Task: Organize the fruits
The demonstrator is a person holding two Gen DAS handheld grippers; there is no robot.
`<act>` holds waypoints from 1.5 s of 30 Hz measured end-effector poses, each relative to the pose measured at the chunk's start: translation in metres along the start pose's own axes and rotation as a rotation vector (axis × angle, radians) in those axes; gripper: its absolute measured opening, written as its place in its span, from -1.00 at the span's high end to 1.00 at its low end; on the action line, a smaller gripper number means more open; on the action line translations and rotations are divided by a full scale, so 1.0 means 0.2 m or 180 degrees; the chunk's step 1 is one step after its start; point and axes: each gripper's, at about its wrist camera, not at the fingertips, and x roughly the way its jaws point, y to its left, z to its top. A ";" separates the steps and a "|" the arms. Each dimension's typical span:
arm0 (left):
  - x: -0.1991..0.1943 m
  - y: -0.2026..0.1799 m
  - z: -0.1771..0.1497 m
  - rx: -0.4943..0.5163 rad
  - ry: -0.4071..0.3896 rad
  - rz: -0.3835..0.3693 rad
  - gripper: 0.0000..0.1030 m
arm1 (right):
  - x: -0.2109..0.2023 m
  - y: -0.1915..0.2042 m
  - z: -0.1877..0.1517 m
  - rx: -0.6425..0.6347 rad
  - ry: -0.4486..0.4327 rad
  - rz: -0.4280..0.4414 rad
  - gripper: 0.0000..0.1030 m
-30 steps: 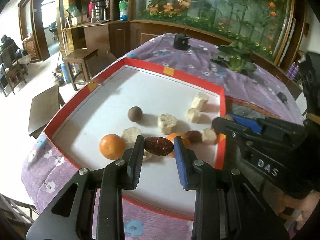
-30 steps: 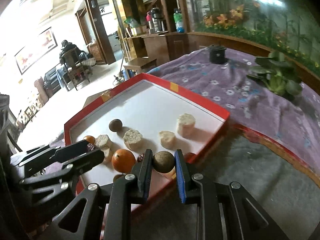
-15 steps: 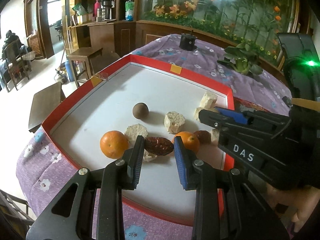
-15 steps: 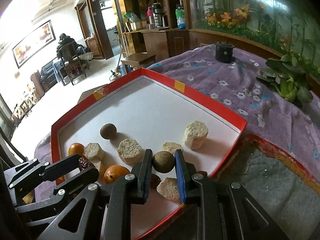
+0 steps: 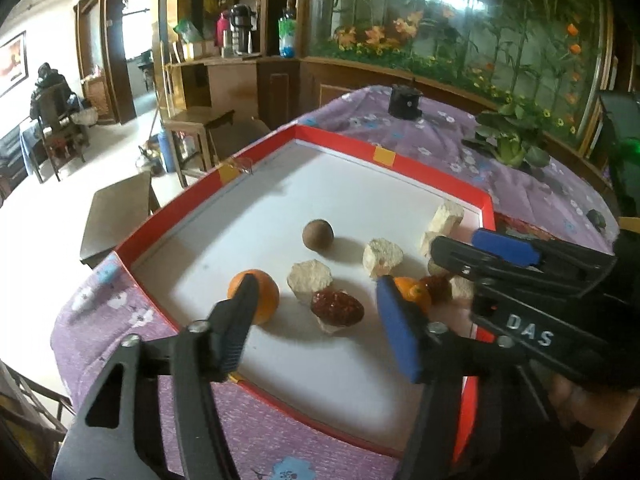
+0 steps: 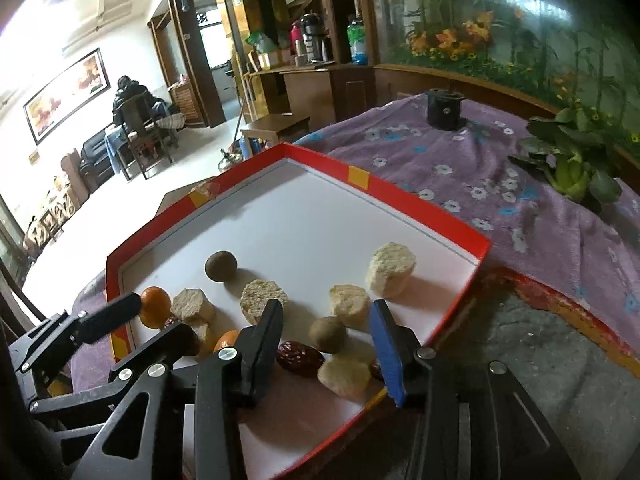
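On a table under a purple flowered cloth (image 5: 400, 148) sits a shallow tray (image 5: 404, 162) with a red rim and a white floor, and all the fruit lies inside it, toward the near side. From the left wrist view, a brown ball (image 5: 317, 234) rests alone near the middle; closer in lie an orange (image 5: 260, 294), a pale chunk (image 5: 310, 278) and a red date (image 5: 338, 309) that touches the chunk's near edge. A second orange (image 5: 412, 290) and another date (image 5: 440, 286) sit just beside each other further right, with more pale chunks (image 5: 382, 256) behind them toward the tray's right rim. The left gripper (image 5: 316, 312) has just been opening: its fingers stand spread, with the date between them but touched by neither pad. From the right wrist view, the right gripper (image 6: 326, 334) has also just been opening; its jaws stand apart around a greenish-brown ball (image 6: 328, 334) that now rests on the tray floor, clear of both pads. A date (image 6: 300, 354) lies just left of that ball and a pale chunk (image 6: 344, 374) just in front of it. Beyond the tray, a black cup (image 6: 444, 110) and a leafy green (image 6: 572, 164) rest on the cloth, well apart from the fruit.
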 end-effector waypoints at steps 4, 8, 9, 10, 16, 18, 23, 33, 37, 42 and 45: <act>-0.04 -0.02 -0.01 0.0041 -0.0087 0.0060 -0.33 | -0.10 -0.01 -0.02 0.0027 -0.0102 -0.0033 0.16; -0.09 -0.05 -0.02 0.0058 -0.0152 0.0038 -0.33 | -0.22 -0.01 -0.06 -0.0018 -0.0233 -0.0145 0.15; -0.11 -0.06 -0.03 0.0062 -0.0179 0.0041 -0.33 | -0.26 -0.02 -0.08 -0.0011 -0.0291 -0.0173 0.13; -0.13 -0.07 -0.03 0.0064 -0.0215 0.0042 -0.33 | -0.29 -0.02 -0.09 0.0003 -0.0323 -0.0175 0.10; -0.28 -0.12 -0.08 0.0080 -0.0388 0.0082 -0.33 | -0.48 -0.04 -0.24 0.0062 -0.0486 -0.0192 0.06; -0.32 -0.13 -0.10 0.0083 -0.0422 0.0075 -0.33 | -0.51 -0.04 -0.28 0.0068 -0.0486 -0.0186 0.06; -0.40 -0.17 -0.15 0.0098 -0.0490 0.0107 -0.33 | -0.58 -0.05 -0.37 0.0097 -0.0495 -0.0168 0.06; -0.43 -0.20 -0.18 0.0090 -0.0452 0.0018 -0.33 | -0.61 -0.04 -0.43 0.0097 -0.0475 -0.0161 0.06; -0.43 -0.20 -0.18 0.0092 -0.0457 0.0025 -0.33 | -0.61 -0.04 -0.43 0.0104 -0.0475 -0.0158 0.05; -0.42 -0.20 -0.17 0.0081 -0.0423 0.0043 -0.33 | -0.60 -0.03 -0.43 0.0095 -0.0460 -0.0144 0.05; -0.41 -0.20 -0.17 0.0098 -0.0421 0.0098 -0.33 | -0.59 -0.02 -0.42 0.0074 -0.0448 -0.0149 0.05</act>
